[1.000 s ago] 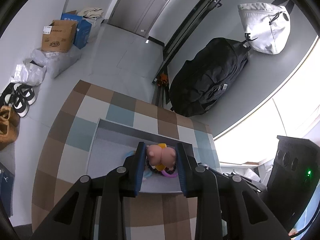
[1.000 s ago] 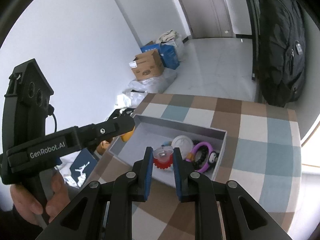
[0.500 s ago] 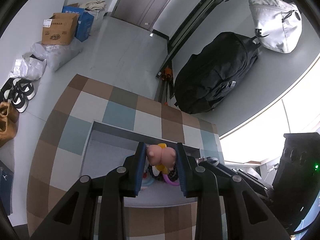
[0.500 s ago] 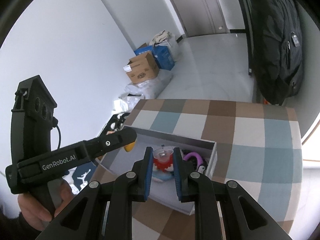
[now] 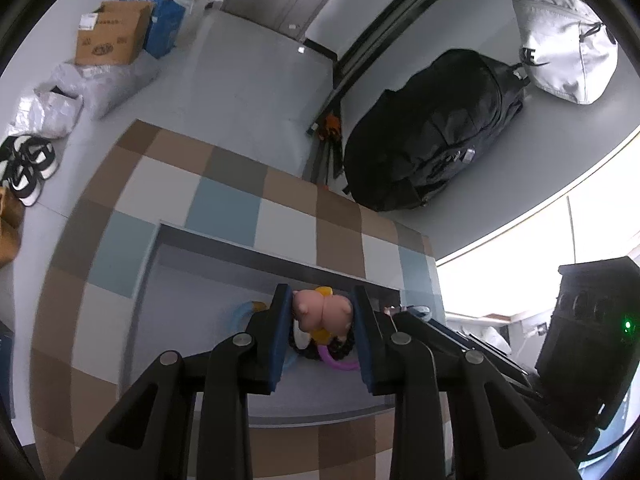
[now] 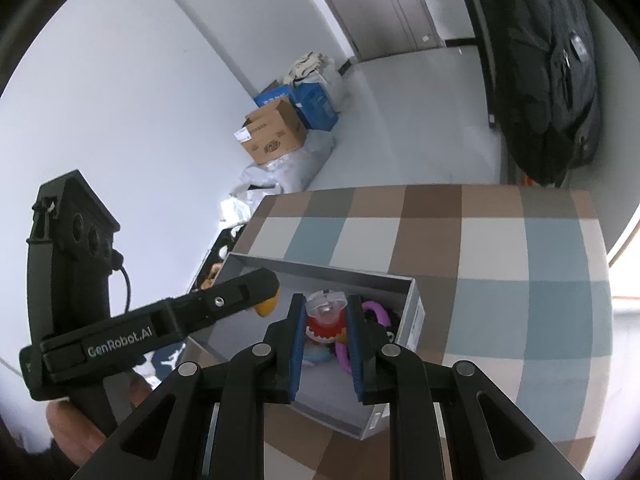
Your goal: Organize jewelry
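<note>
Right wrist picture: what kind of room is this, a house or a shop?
Most likely a home, perhaps an entry hall. A cardboard box sits on the floor by the wall, a black backpack leans nearby, and shoes lie beside a table with a checked tablecloth.

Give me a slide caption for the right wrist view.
Right gripper holds a red-and-clear charm over the grey box; left gripper alongside.

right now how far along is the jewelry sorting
Done: a purple plastic ring and a pale blue ring lie in the shallow grey cardboard box. In hand: the left gripper holds a pink pig-shaped charm, the right gripper a red-and-clear plastic piece, both above the box, each between fingers that have just been opening. Left: dropping both in.
</note>
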The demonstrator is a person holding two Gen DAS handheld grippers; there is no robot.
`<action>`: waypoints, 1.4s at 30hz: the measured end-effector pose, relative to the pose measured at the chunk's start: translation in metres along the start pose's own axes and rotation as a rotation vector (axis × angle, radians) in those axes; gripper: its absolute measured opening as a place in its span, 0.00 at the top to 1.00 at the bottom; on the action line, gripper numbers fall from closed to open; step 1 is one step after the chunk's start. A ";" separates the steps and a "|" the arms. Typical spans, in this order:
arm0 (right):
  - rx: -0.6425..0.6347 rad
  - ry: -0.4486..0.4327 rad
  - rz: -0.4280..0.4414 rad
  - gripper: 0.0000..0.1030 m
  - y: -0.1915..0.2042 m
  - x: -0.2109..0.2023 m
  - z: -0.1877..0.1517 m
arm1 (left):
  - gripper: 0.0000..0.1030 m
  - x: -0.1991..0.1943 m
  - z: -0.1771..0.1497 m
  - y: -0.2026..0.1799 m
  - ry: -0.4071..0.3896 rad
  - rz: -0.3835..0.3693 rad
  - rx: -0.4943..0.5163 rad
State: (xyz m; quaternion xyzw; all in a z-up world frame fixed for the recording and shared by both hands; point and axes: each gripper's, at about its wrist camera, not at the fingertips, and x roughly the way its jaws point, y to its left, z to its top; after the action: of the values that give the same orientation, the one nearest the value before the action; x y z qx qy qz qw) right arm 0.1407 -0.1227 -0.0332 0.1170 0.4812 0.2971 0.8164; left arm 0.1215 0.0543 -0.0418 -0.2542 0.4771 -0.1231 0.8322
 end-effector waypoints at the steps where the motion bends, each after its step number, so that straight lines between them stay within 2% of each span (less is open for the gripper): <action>1: 0.010 0.001 0.007 0.80 -0.002 0.000 0.000 | 0.70 0.000 0.000 -0.001 -0.005 0.007 0.007; 2: 0.022 0.001 0.011 0.80 -0.003 0.000 0.001 | 0.68 0.000 -0.001 -0.002 -0.013 0.011 0.012; 4: 0.039 -0.004 0.012 0.80 -0.007 -0.002 0.001 | 0.49 -0.002 0.000 -0.001 -0.021 0.012 -0.002; 5: 0.045 -0.008 0.015 0.79 -0.008 -0.003 0.001 | 0.43 -0.004 0.000 0.002 -0.027 0.012 -0.019; 7: 0.051 -0.018 0.000 0.71 -0.010 -0.005 0.001 | 0.36 -0.006 0.001 0.006 -0.031 0.011 -0.049; 9: 0.060 -0.030 -0.003 0.55 -0.012 -0.009 0.001 | 0.35 -0.008 0.003 0.010 -0.036 0.008 -0.067; 13: 0.048 -0.050 -0.009 0.49 -0.011 -0.015 -0.001 | 0.35 -0.012 0.002 0.008 -0.063 0.055 -0.046; 15: 0.033 -0.059 -0.016 0.37 -0.009 -0.018 -0.003 | 0.35 -0.015 0.001 0.003 -0.080 0.084 -0.018; 19: -0.001 -0.082 -0.023 0.27 -0.003 -0.023 -0.005 | 0.34 -0.021 0.000 -0.004 -0.111 0.125 0.030; 21: -0.007 -0.093 -0.031 0.16 -0.002 -0.025 -0.006 | 0.29 -0.023 -0.001 -0.004 -0.124 0.140 0.040; 22: -0.006 -0.096 -0.032 0.15 -0.002 -0.025 -0.006 | 0.26 -0.025 -0.002 -0.004 -0.132 0.153 0.042; 25: -0.004 -0.094 -0.033 0.13 -0.003 -0.026 -0.007 | 0.24 -0.033 -0.003 -0.004 -0.166 0.171 0.051; 28: -0.027 -0.108 -0.055 0.05 0.000 -0.030 -0.009 | 0.23 -0.041 -0.005 -0.007 -0.204 0.194 0.073; 31: -0.060 -0.142 -0.072 0.01 0.005 -0.037 -0.013 | 0.14 -0.050 -0.008 -0.011 -0.253 0.245 0.093; 36: -0.121 -0.205 -0.087 0.00 0.018 -0.050 -0.021 | 0.13 -0.064 -0.017 -0.020 -0.322 0.262 0.142; 39: -0.194 -0.272 -0.094 0.00 0.027 -0.060 -0.033 | 0.13 -0.073 -0.026 -0.026 -0.361 0.277 0.173; 42: -0.207 -0.289 -0.085 0.00 0.035 -0.070 -0.038 | 0.13 -0.081 -0.034 -0.032 -0.390 0.298 0.203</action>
State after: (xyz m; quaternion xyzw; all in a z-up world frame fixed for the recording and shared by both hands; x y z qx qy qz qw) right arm 0.0702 -0.1405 0.0140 0.0534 0.3303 0.2904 0.8965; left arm 0.0513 0.0534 0.0206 -0.1151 0.3251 0.0047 0.9386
